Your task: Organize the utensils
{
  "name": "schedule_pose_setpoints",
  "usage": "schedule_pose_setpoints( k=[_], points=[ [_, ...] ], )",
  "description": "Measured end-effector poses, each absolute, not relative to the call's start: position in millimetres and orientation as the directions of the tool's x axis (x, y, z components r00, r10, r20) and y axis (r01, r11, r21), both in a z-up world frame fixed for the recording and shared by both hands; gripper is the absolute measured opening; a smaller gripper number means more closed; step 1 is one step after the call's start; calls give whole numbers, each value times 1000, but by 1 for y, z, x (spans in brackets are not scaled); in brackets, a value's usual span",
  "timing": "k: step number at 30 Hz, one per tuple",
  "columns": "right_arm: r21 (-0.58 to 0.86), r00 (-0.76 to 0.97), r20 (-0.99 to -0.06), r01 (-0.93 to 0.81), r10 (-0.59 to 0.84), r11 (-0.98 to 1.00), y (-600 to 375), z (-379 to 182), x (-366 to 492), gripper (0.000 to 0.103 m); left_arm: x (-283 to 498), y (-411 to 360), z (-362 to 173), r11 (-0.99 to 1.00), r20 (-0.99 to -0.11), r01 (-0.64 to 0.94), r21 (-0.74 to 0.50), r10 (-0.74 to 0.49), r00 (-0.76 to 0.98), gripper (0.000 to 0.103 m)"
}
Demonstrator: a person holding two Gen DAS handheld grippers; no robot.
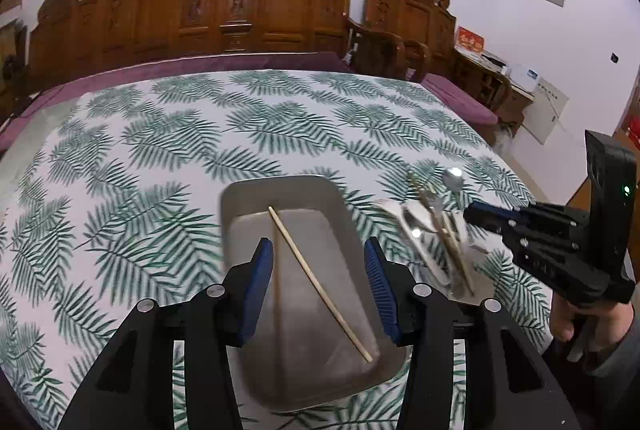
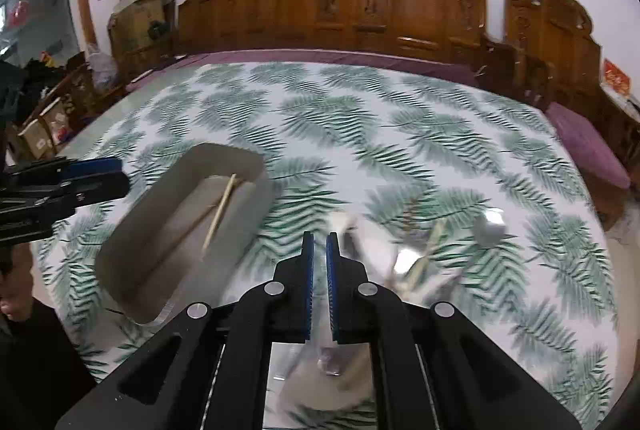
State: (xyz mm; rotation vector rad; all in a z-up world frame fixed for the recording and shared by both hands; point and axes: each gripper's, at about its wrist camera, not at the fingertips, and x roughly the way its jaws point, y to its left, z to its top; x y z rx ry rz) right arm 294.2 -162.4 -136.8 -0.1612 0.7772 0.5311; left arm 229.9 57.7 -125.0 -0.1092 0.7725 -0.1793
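Left wrist view: left gripper (image 1: 318, 284) sits bottom centre, blue pads spread apart, nothing pinched between them, hanging over a metal tray (image 1: 236, 198) at frame centre. One wooden chopstick (image 1: 320, 286) lies loose in the tray, running diagonally from upper left of the tray floor to its lower right corner, passing through the gap between the pads without touching either. Tray rests on a leaf-print tablecloth (image 1: 160, 134). Right of the tray, centre right of frame, is a pile of utensils (image 1: 436, 230): metal spoons, more chopsticks, a white piece, overlapping one another on the cloth, just beside the tray rim but outside it. Right gripper (image 1: 474, 212) comes in from the right edge, tip near the pile's right side, contact unclear; a hand (image 1: 580, 322) grips its handle at lower right. Right wrist view: right gripper (image 2: 320, 242) bottom centre, blue pads almost together with only a thin slit, nothing visible between them. Pile here is motion-blurred, right of centre just past the fingertips; single pieces hard to tell. Tray sits left of centre with the chopstick inside, leaning along its far end. Left gripper pokes in at left edge. Carved wooden bench (image 2: 360, 2) runs along the top of the frame behind the table.
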Motion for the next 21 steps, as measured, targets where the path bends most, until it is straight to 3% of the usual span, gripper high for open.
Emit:
schedule_pose_setpoints(
  k=[10,21],
  points=[
    [59,635,-686,-436,354,898,-209,-159,311,13,234,13,-131,972,-685,178,-152,-233,690,45],
    [145,544,-709,-510,448,848,-195,-183,314,23,240,-5,-138,972,-694,184,-143,-231,682,45]
  ],
)
